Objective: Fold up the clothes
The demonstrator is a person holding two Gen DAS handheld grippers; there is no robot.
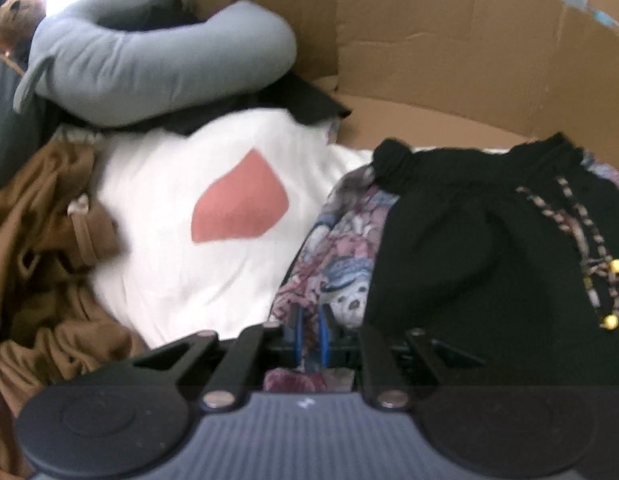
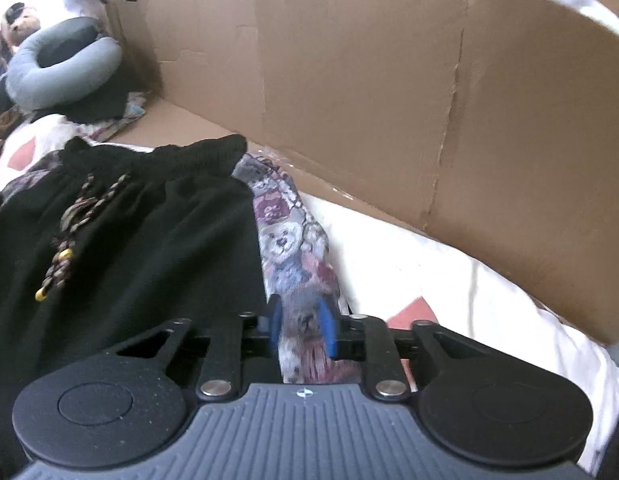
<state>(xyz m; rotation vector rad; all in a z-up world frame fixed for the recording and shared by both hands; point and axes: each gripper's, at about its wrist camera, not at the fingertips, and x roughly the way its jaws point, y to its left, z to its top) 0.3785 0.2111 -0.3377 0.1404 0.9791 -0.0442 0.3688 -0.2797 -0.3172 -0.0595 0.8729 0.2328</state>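
A black garment (image 1: 481, 256) with a braided drawstring and yellow beads (image 1: 615, 266) lies on a teddy-bear print cloth (image 1: 341, 240). My left gripper (image 1: 310, 334) is shut on the left edge of that print cloth, blue pads pinching it. In the right wrist view the same black garment (image 2: 129, 248) lies to the left, and the bear-print cloth (image 2: 289, 248) runs along its right side. My right gripper (image 2: 301, 324) is shut on the print cloth, which bunches between the blue fingers (image 2: 327, 326).
A white cloth with a pink shape (image 1: 213, 208) and a brown garment (image 1: 41, 264) lie at the left. A grey neck pillow (image 1: 149, 60) sits behind them. A cardboard wall (image 2: 389, 100) rises at the back and right. White bedding (image 2: 449, 280) lies at the right.
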